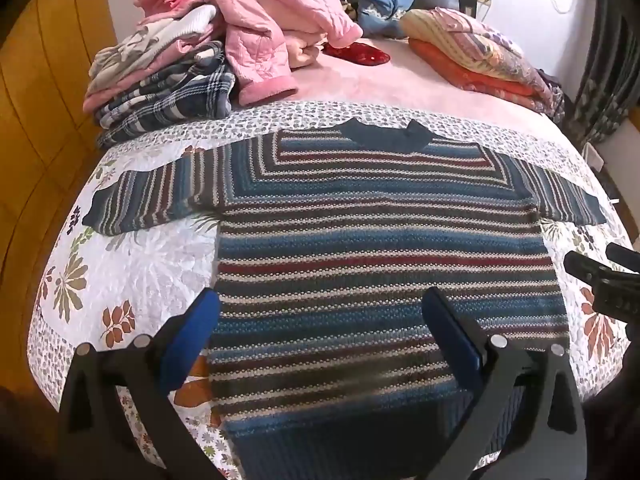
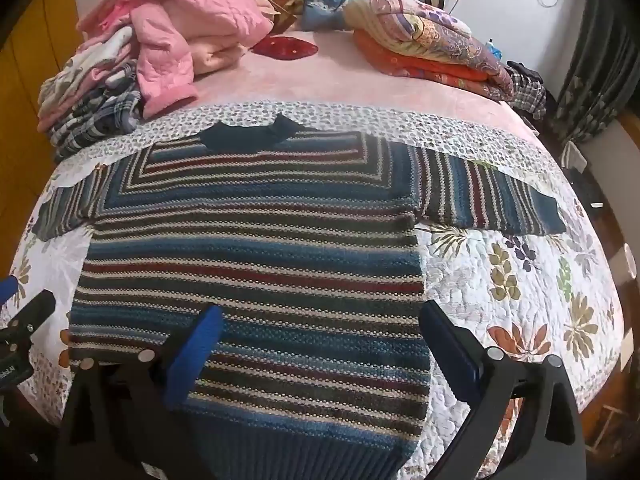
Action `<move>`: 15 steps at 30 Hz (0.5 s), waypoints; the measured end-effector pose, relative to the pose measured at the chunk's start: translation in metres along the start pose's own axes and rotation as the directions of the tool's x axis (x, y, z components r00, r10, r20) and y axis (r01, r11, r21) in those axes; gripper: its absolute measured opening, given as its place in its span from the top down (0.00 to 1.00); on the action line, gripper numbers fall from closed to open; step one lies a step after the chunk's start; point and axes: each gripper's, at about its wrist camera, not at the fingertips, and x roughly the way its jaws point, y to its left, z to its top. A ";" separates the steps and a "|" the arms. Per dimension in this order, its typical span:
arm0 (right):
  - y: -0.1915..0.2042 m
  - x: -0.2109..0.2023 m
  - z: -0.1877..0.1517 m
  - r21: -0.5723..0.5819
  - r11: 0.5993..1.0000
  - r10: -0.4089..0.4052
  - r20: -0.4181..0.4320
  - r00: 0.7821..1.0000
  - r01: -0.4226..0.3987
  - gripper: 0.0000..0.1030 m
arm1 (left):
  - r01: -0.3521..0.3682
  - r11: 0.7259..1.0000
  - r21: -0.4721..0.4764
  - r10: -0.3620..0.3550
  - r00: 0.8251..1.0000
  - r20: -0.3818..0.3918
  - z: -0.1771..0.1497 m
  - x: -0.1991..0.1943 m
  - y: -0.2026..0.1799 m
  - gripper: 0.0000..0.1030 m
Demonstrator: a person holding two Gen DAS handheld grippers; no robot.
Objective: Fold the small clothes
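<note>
On the bed's quilt (image 1: pixel 132 264) a striped sweater (image 1: pixel 360 248) lies flat, sleeves spread. Left claw (image 1: pixel 320 320) and right claw (image 2: pixel 320 328) both gape wide over its hem, holding nothing. Only the right view shows plaid cloth (image 2: pixel 528 88) far right.

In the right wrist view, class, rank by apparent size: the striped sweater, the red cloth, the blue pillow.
1. Striped sweater, largest, though also nearest the camera.
2. Blue pillow and red cloth look alike; unranked.

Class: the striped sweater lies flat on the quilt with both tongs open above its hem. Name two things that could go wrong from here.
1. The left tongs or right tongs might pinch the floral quilt together with the striped sweater.
2. The spread sleeves may drag and bunch during folding.
</note>
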 end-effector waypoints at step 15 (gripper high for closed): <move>-0.004 0.001 0.001 0.009 1.000 0.016 0.006 1.000 -0.016 0.04 | -0.014 1.000 0.014 0.014 1.000 0.027 -0.001 -0.003 -0.003 0.03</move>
